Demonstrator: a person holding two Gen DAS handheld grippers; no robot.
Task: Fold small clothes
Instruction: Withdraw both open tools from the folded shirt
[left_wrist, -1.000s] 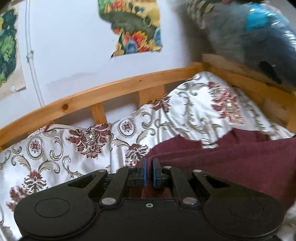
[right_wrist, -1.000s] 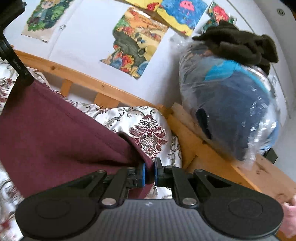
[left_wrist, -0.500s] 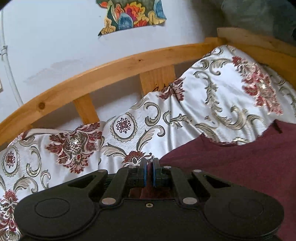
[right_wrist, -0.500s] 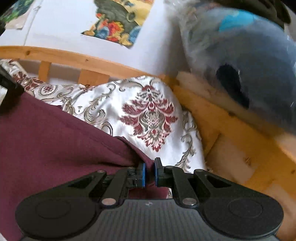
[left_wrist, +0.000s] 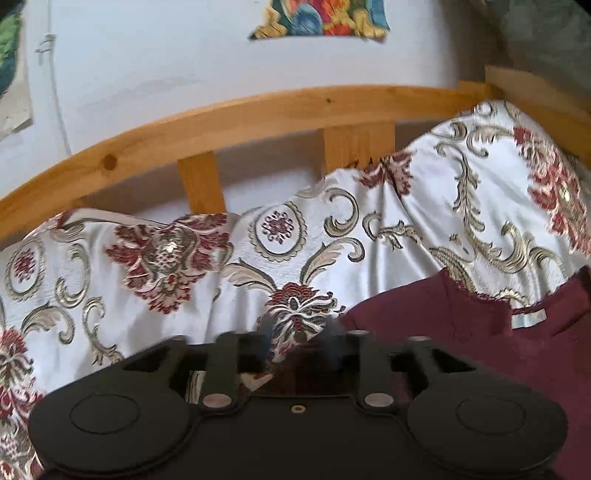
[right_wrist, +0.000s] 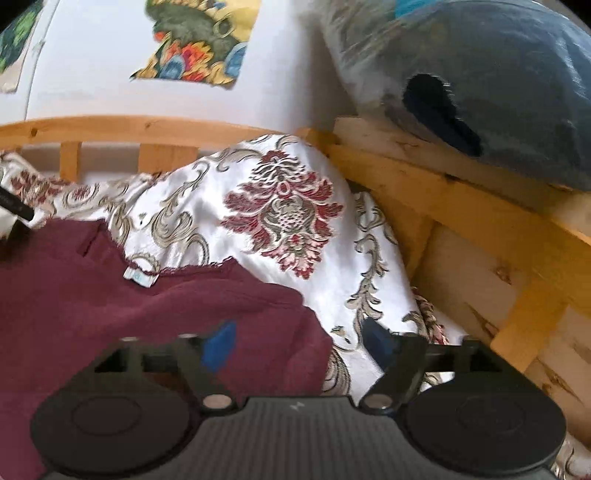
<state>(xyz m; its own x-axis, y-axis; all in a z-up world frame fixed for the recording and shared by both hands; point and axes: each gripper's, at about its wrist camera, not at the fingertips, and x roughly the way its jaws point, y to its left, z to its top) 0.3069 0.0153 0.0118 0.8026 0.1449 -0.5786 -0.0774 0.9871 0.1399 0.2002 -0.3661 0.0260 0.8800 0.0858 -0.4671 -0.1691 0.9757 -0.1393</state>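
Note:
A maroon garment (right_wrist: 110, 295) with a small white neck label (right_wrist: 142, 277) lies flat on the patterned bedspread (right_wrist: 258, 206). It also shows at the right of the left wrist view (left_wrist: 461, 332). My right gripper (right_wrist: 299, 341) is open, its blue-padded fingers apart over the garment's right corner. My left gripper (left_wrist: 297, 332) is open too, blurred by motion, at the garment's left corner and holding nothing.
A wooden bed rail (left_wrist: 221, 122) runs along the white wall behind the bedspread. A wooden frame (right_wrist: 461, 206) stands at the right with a large plastic-wrapped blue bundle (right_wrist: 498, 85) on it. Colourful pictures (right_wrist: 199, 40) hang on the wall.
Both grippers lowered the garment onto the bedspread and opened, letting go of its corners. The garment now lies flat.

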